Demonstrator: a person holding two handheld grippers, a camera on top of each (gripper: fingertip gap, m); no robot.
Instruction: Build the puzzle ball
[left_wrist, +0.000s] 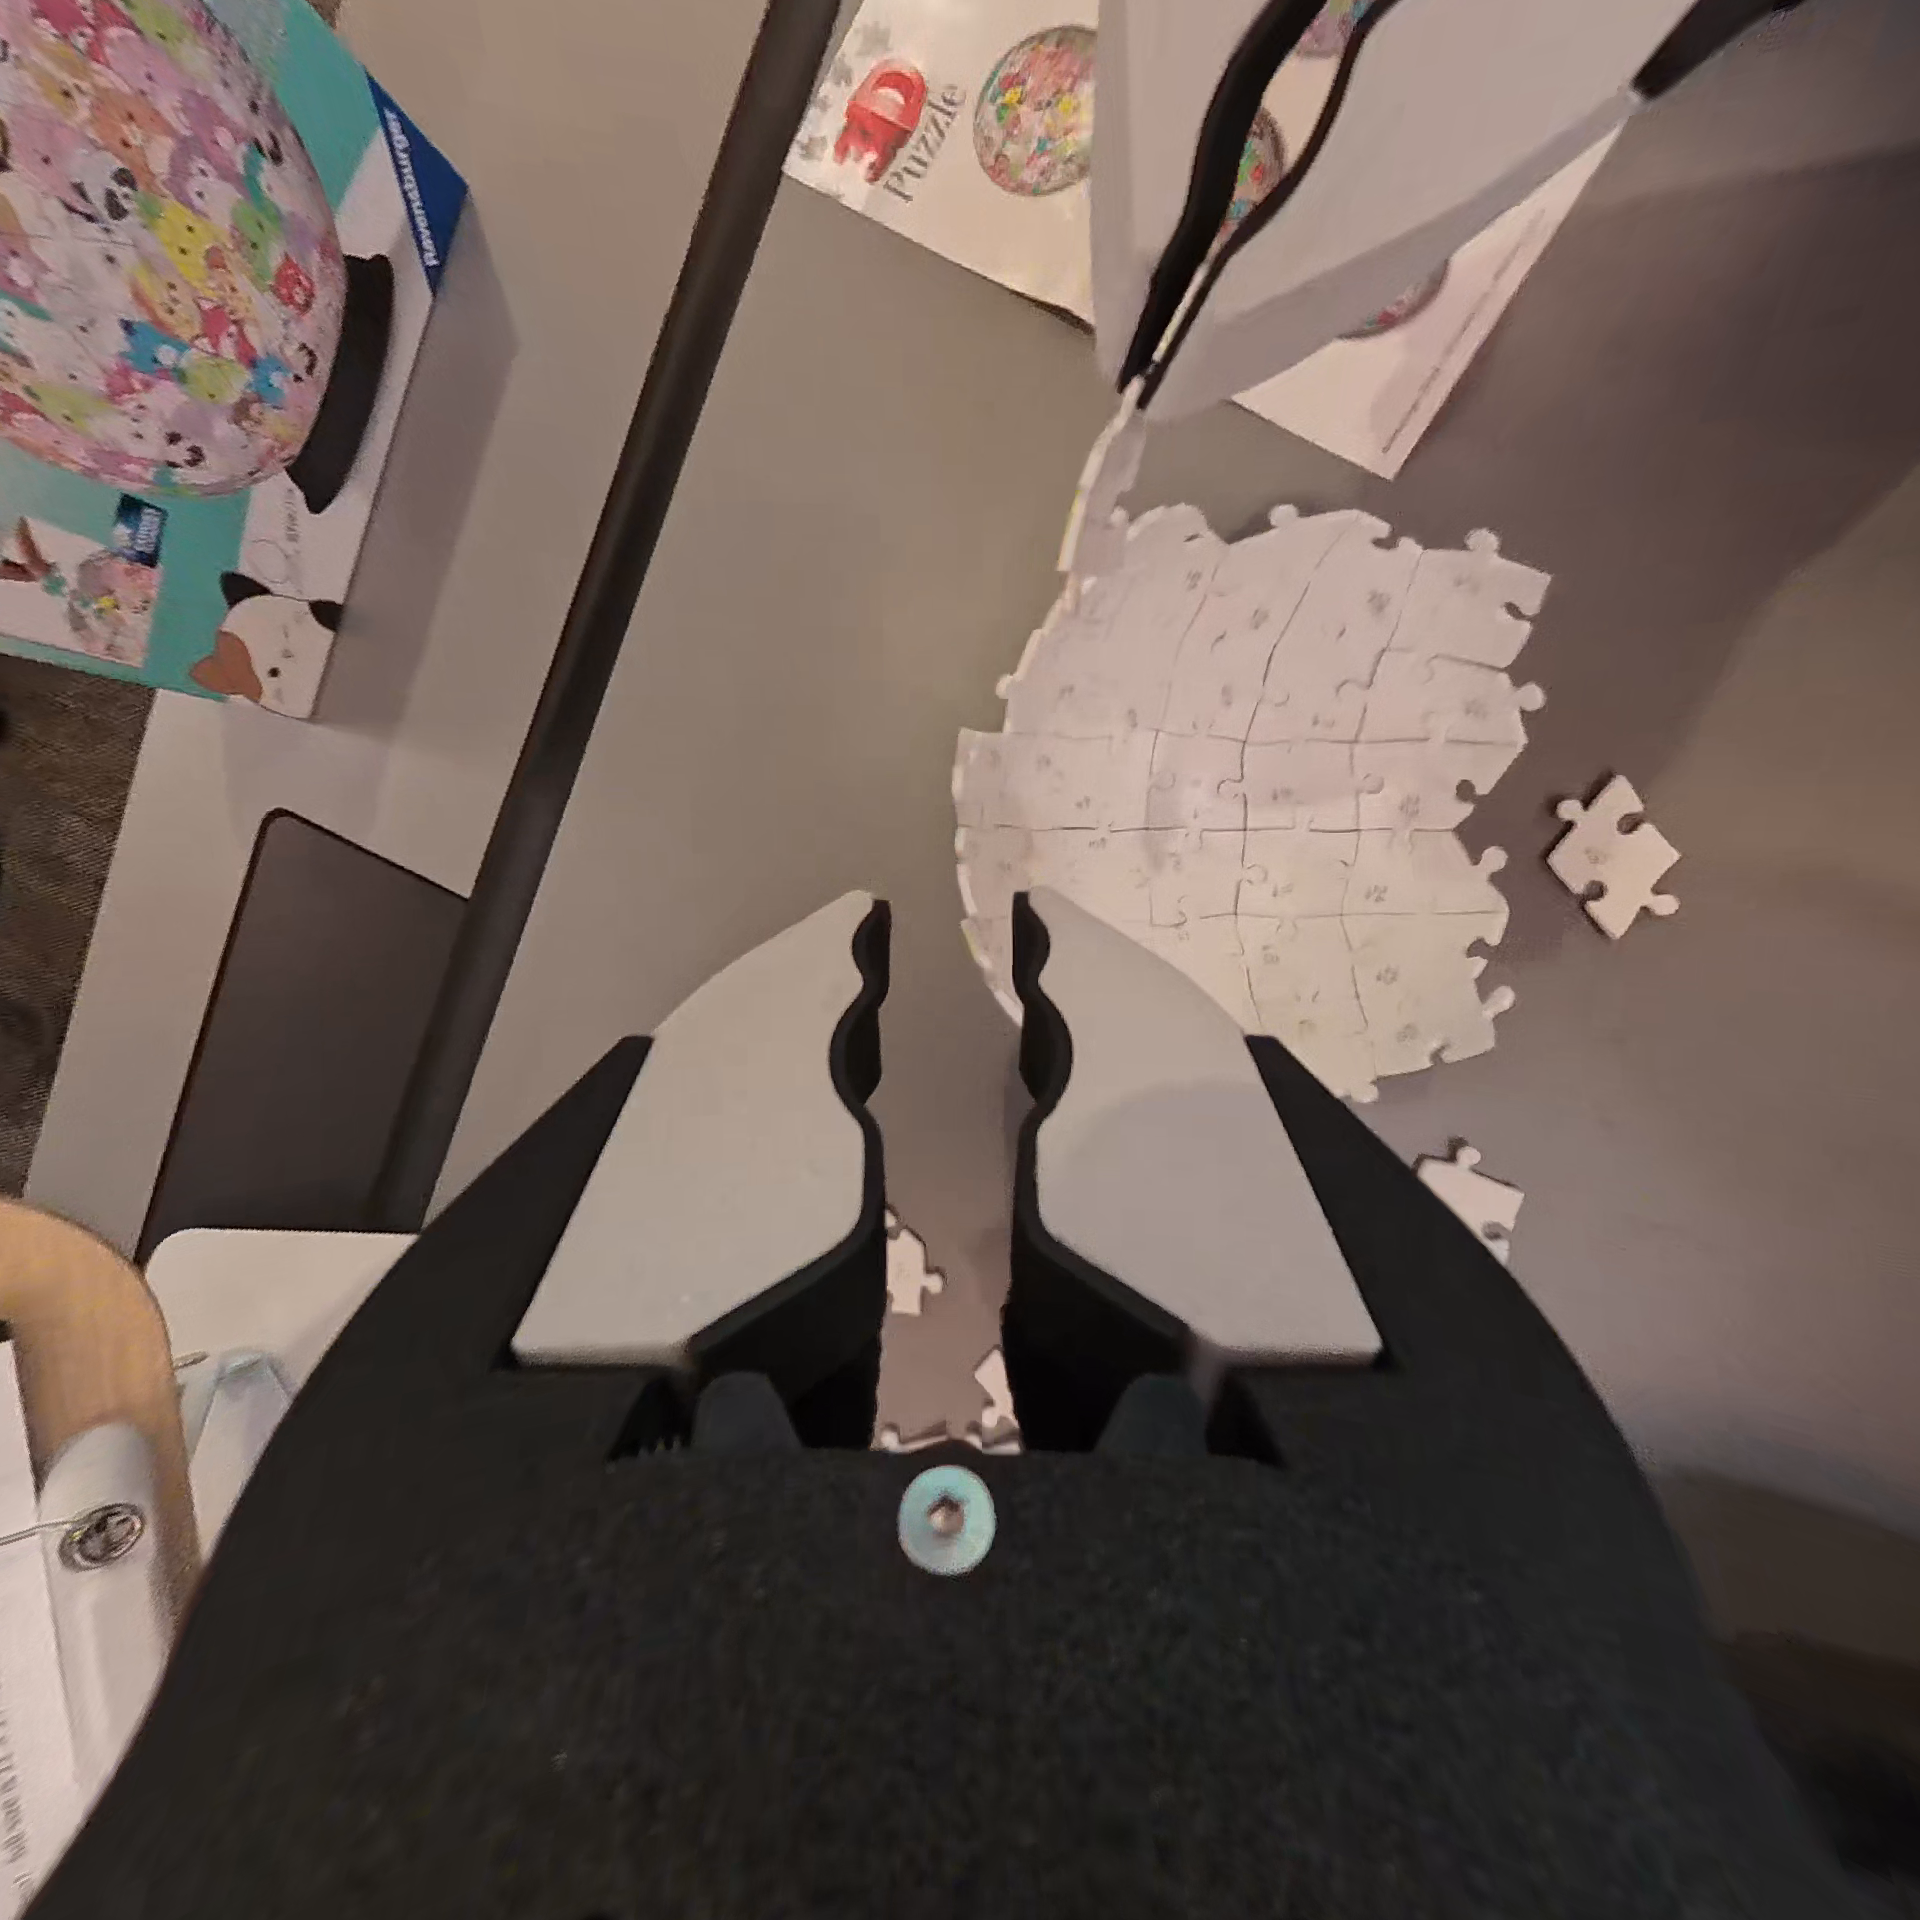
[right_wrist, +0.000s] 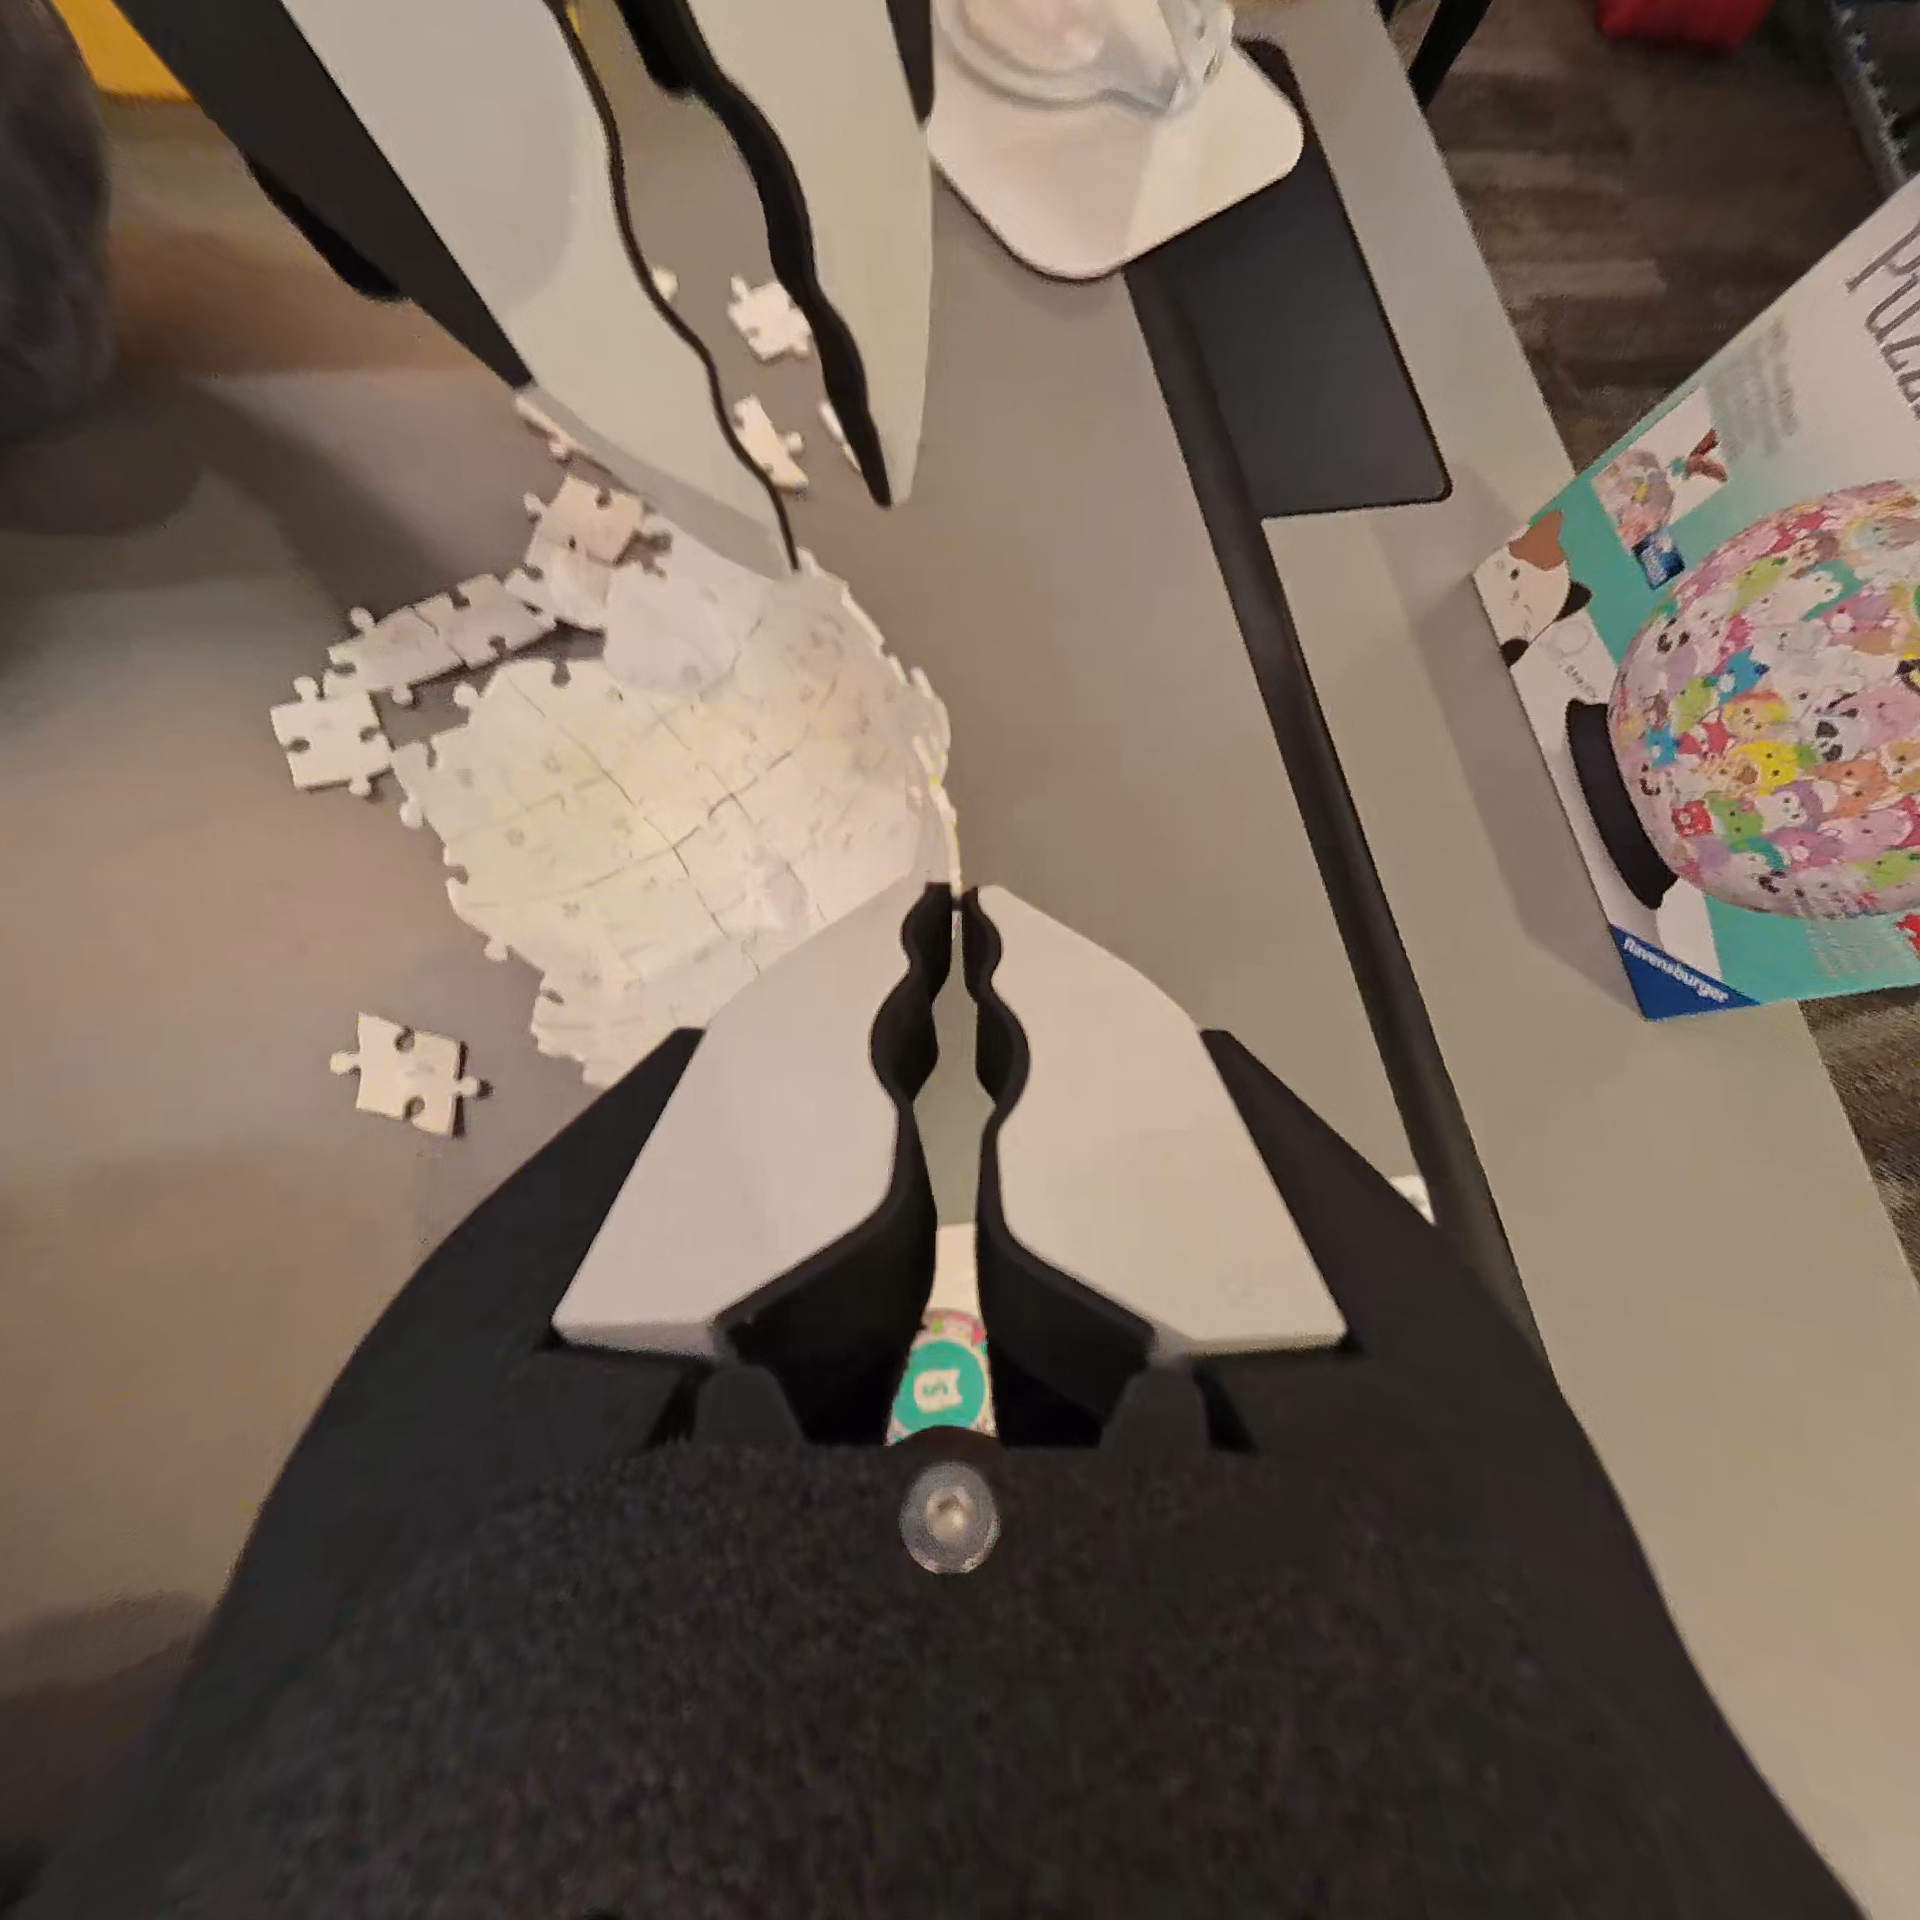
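We see the right claw (right_wrist: 956, 920) pinching the rim of the half-built puzzle ball (right_wrist: 675, 790). The left claw (left_wrist: 951, 914) hangs open and empty above the grey table (left_wrist: 831, 623).

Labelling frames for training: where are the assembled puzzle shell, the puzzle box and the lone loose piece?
assembled puzzle shell (left_wrist: 1247, 790), left wrist view, centre.
puzzle box (left_wrist: 187, 312), left wrist view, lid picture.
lone loose piece (left_wrist: 1614, 855), left wrist view, middle.
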